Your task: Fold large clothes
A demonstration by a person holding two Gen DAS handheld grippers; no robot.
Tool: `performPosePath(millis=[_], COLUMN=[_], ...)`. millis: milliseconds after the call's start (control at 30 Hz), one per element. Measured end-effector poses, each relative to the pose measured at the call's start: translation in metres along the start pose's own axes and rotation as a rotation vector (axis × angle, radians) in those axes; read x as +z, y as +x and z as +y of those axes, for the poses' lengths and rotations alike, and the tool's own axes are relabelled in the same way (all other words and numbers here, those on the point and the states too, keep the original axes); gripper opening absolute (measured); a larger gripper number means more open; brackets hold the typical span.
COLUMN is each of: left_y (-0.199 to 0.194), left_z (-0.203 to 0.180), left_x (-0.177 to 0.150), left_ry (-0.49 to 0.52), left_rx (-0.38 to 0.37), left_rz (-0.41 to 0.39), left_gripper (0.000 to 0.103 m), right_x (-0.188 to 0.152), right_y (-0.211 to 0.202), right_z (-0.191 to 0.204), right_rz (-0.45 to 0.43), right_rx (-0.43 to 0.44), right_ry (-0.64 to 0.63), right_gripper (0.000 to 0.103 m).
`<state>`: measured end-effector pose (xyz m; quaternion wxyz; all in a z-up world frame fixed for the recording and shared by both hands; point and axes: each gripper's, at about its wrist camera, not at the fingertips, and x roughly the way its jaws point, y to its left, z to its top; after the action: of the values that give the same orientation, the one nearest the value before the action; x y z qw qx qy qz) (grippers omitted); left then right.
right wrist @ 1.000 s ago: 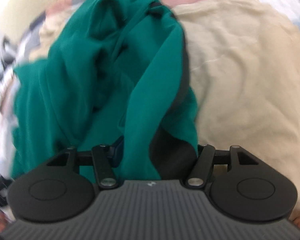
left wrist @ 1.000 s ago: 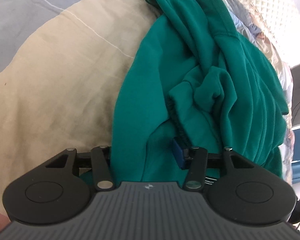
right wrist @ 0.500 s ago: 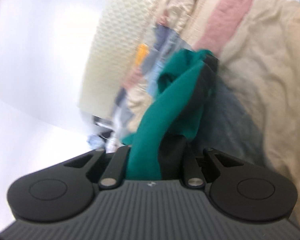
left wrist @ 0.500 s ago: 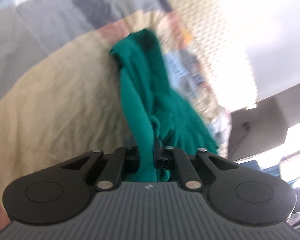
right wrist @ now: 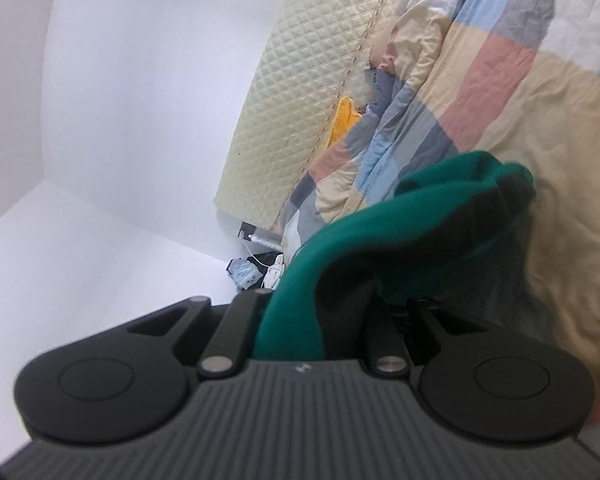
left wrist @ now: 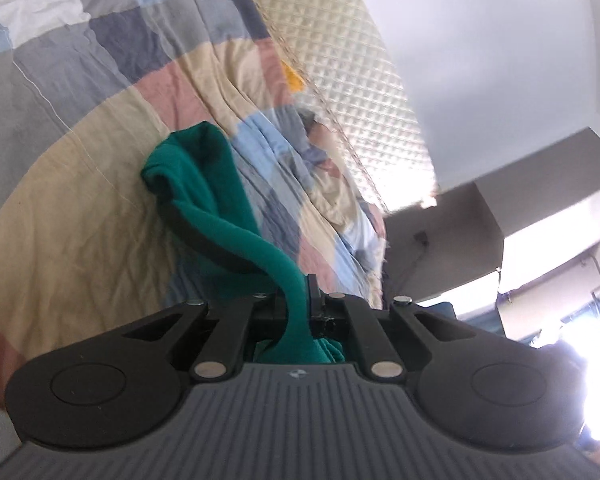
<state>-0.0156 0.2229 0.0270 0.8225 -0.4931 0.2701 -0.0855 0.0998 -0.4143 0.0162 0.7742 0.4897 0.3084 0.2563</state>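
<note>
A green hooded sweatshirt [left wrist: 216, 204] hangs lifted above a patchwork quilt on a bed. My left gripper [left wrist: 300, 300] is shut on a band of its green fabric, which runs up from the jaws to a bunched end. In the right wrist view my right gripper [right wrist: 320, 312] is shut on another part of the sweatshirt [right wrist: 420, 208], which drapes from the jaws toward the quilt. The fingertips of both grippers are hidden by the cloth.
The patchwork quilt [left wrist: 80, 160] in beige, grey, pink and blue covers the bed. A cream quilted headboard [right wrist: 300, 92] stands behind, with a yellow item [right wrist: 342, 124] at its foot. Cables and small items [right wrist: 256, 268] lie on the floor by the white wall.
Both grippers closed on the sweatshirt and lifted it off the quilt. The views swung up toward the headboard and wall, and the garment now hangs stretched from the jaws.
</note>
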Motion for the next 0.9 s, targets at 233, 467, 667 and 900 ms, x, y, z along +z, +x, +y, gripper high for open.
performPosePath(millis=[233,467,667,900], left_y=[0.034,0.113,0.184,0.26], left_z=[-0.011,0.021,0.058,0.096], left_x=[0.021,0.078,0.105,0.127], left_ry=[-0.003,-0.143,-0.192,-0.091], left_rx=[0.021,0.064,0.05,0.11], left_rz=[-0.057,-0.181,-0.245,-0.224], left_gripper=[0.006,0.006,0.006,0.007], right_x=[0.025,0.063,0.081,0.087], right_y=[0.038,0.119,0.165,0.209], right_z=[-0.014,-0.038,-0.075,-0.136], right_rz=[-0.043,-0.129,-0.191,-0.194], right_rx=[-0.065,-0.181,-0.236,-0.306], right_ry=[0.138,0.25,0.327,0.343], right_gripper=[0.02,0.02,0.02,0.02])
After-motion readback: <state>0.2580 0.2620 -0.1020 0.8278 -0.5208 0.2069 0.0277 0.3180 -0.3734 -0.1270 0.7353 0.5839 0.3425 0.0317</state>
